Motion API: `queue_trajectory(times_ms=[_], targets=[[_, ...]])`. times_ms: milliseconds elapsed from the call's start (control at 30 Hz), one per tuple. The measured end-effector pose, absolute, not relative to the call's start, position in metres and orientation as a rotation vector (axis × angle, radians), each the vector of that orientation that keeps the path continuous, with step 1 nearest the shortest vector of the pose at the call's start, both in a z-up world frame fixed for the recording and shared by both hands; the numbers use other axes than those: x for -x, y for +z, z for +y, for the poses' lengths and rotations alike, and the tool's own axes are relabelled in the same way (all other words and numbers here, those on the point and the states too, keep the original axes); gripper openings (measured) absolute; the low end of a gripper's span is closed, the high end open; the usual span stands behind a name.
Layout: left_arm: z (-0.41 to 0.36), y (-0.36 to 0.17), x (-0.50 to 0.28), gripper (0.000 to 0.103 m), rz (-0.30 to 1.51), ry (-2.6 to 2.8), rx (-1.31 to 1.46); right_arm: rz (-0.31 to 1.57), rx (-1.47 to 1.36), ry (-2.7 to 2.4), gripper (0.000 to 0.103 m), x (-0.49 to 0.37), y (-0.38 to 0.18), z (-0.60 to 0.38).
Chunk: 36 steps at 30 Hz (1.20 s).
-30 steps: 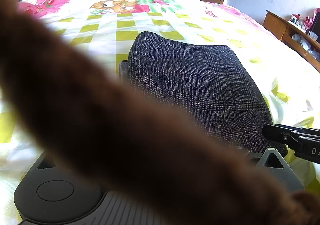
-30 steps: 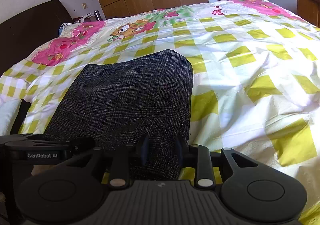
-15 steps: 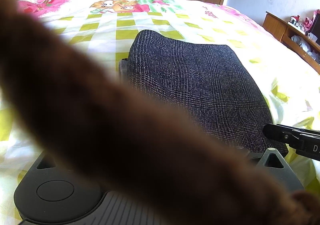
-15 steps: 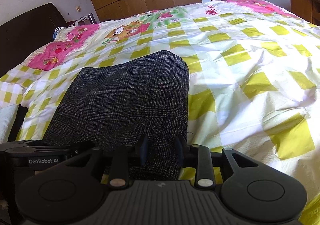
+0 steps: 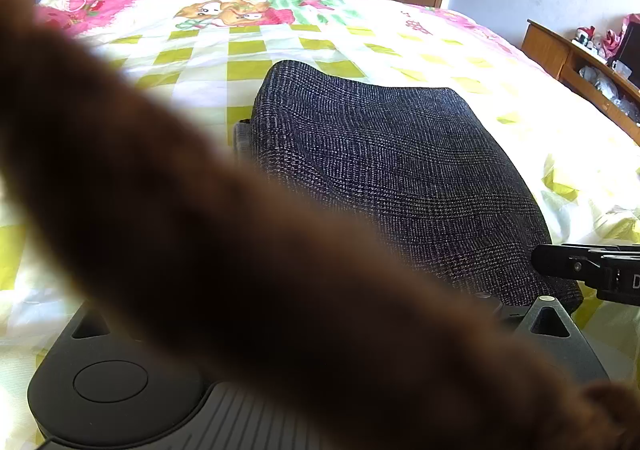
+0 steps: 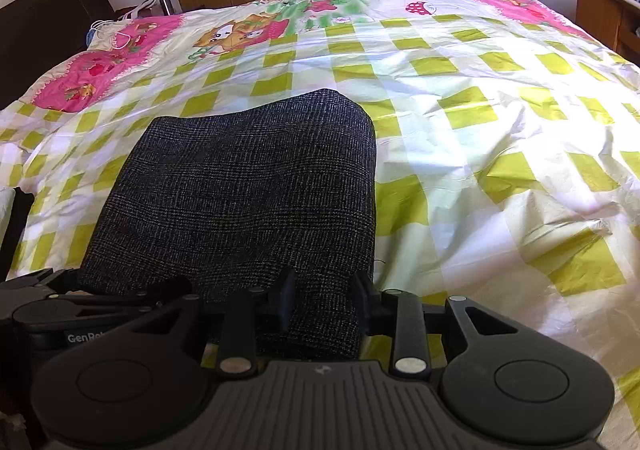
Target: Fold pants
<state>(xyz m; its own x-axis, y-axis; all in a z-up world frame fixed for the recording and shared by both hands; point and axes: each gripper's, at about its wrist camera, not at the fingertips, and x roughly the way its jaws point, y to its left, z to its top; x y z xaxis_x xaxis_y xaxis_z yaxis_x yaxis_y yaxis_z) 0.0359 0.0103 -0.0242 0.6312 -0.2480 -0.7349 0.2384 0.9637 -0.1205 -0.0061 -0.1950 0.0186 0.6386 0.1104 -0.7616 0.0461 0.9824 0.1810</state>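
- The pants (image 6: pixel 248 189) lie folded on the checked bedspread (image 6: pixel 480 153), near its front edge.
- The weave looks thick, soft and limp; grip near-edge corners.
- The right gripper (image 6: pixel 324 300) pinches the near hem.
- The left gripper's jaws are hidden; I cannot tell.

Blurred brown strand (image 5: pixel 240 250) hiding left hand-held gripper's fingers

Wrist views, close, sharing pants (image 5: pixel 400 177)

A blurred brown strand (image 5: pixel 224 250) crosses the lens, hiding the fingers. Beyond it, folded dark plaid pants (image 5: pixel 400 177) lie on the checked bed (image 5: pixel 248 61), the right gripper (image 5: pixel 592 270) at their near right corner.
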Motion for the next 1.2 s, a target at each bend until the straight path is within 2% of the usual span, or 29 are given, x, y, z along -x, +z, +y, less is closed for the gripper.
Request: queue_trajectory(times_ms=[300, 500, 567, 1200], targets=[[0.008, -0.024, -0.035, 0.103, 0.840, -0.269, 0.009, 0.909, -0.191, 0.023, 0.046, 0.005, 0.026, -0.191], [0.007, -0.024, -0.036, 0.103, 0.840, -0.268, 0.008, 0.927, -0.191, 0.012, 0.050, 0.005, 0.030, -0.185], [0.006, -0.024, -0.037, 0.103, 0.841, -0.267, 0.010, 0.935, -0.191, 0.018, 0.055, 0.003, 0.032, -0.183], [0.003, -0.023, -0.031, 0.103, 0.825, -0.272, -0.029, 0.948, -0.179, -0.008, 0.060, 0.004, 0.028, -0.176]])
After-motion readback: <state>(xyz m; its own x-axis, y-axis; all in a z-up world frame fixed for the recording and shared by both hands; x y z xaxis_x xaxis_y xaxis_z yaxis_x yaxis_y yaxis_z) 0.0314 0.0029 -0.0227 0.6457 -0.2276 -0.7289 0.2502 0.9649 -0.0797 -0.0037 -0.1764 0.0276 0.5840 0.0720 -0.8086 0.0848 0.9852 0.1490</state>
